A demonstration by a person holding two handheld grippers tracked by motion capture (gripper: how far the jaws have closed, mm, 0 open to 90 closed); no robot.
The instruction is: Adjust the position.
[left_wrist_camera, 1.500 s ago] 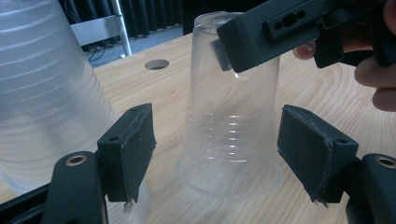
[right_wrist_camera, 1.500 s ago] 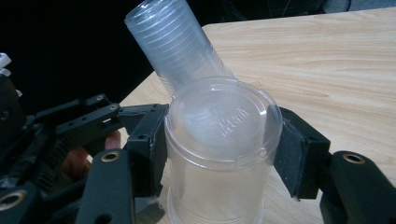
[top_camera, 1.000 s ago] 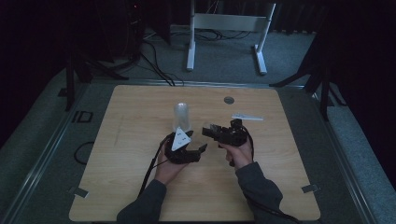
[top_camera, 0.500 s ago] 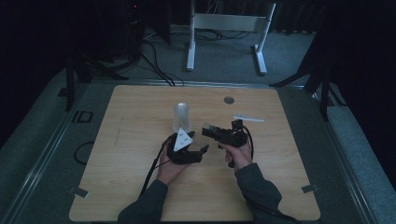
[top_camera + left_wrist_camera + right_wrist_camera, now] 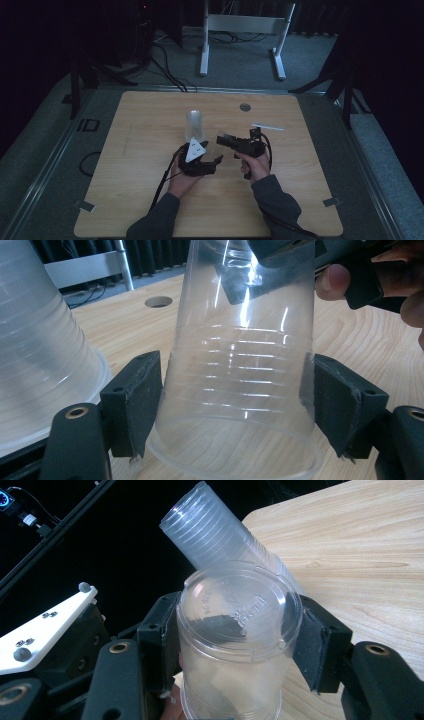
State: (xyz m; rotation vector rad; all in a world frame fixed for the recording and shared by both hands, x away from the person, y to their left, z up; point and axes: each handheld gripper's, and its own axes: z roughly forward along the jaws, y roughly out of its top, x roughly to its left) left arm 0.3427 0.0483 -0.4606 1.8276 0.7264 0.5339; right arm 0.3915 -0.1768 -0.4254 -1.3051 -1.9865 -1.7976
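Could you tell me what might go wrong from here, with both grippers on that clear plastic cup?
1. The thin clear plastic cup sits between both the left gripper and the right gripper; squeezing or pulling unevenly could crush it.
2. The upturned stack of clear plastic cups stands right beside the left gripper, so a sideways move may topple it.

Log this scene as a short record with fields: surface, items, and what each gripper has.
surface: wooden table
held item: clear plastic cup, upside down
left gripper: jaws clamp the cup's sides near its rim
right gripper: jaws clamp the same cup near its base
other items: stack of clear cups standing upside down beyond the left gripper; white strip on the table, far right
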